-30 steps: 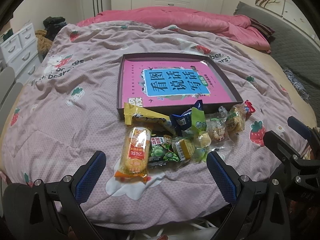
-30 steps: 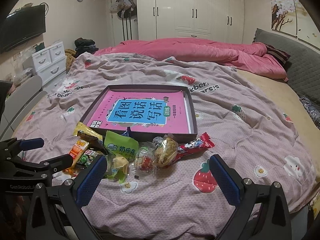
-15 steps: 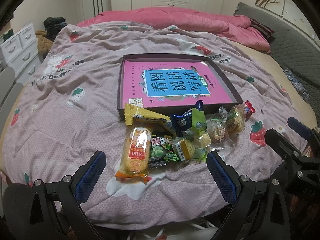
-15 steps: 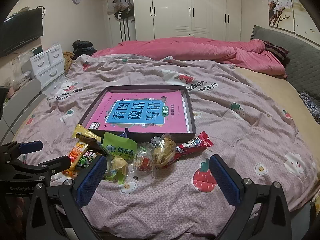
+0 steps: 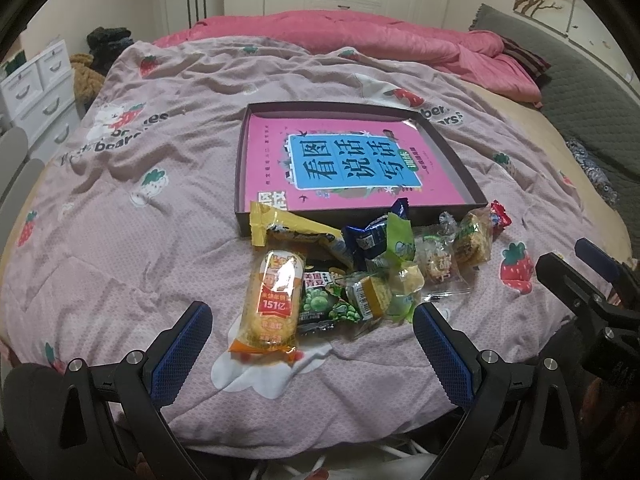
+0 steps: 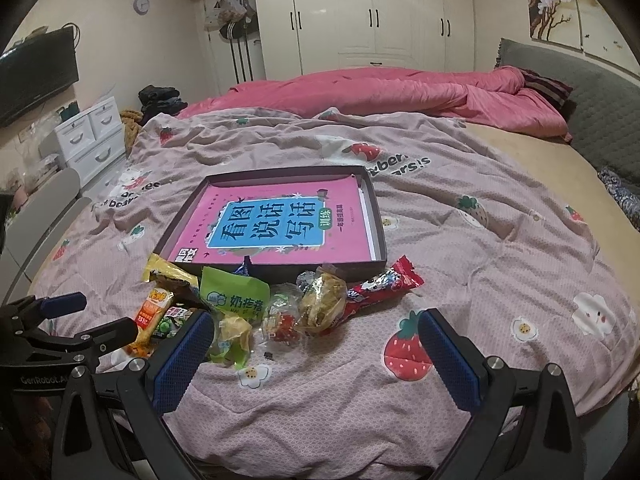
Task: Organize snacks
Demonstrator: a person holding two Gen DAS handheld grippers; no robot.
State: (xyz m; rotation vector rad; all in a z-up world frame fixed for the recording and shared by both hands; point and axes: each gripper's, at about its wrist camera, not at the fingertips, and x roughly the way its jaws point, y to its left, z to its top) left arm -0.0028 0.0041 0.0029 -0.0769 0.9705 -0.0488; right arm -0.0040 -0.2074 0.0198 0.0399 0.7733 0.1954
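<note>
A dark shallow box point(image 5: 240, 184) point(image 6: 378, 220) lies on the bed with a pink book point(image 5: 344, 160) point(image 6: 280, 224) inside it. Several wrapped snacks are heaped just in front of its near wall: an orange rice-cracker pack point(image 5: 274, 300) point(image 6: 154, 312), a yellow bar point(image 5: 296, 232), a green-pea pack point(image 5: 324, 304), a green pouch point(image 6: 234, 298) and a red bar point(image 6: 384, 284). My left gripper point(image 5: 312, 356) is open, low at the bed's near edge before the heap. My right gripper point(image 6: 314, 356) is open too, a little to the right of the heap.
The pink patterned quilt point(image 5: 120, 220) covers the bed. A pink duvet point(image 6: 400, 92) is bunched at the far side, a grey headboard point(image 6: 600, 112) on the right. White drawers point(image 6: 92, 136) stand at the left, wardrobes point(image 6: 380, 20) behind.
Both views have shifted only slightly. The right wrist view has tilted up a little, showing more of the wardrobe. The snacks and the box lie as before.
</note>
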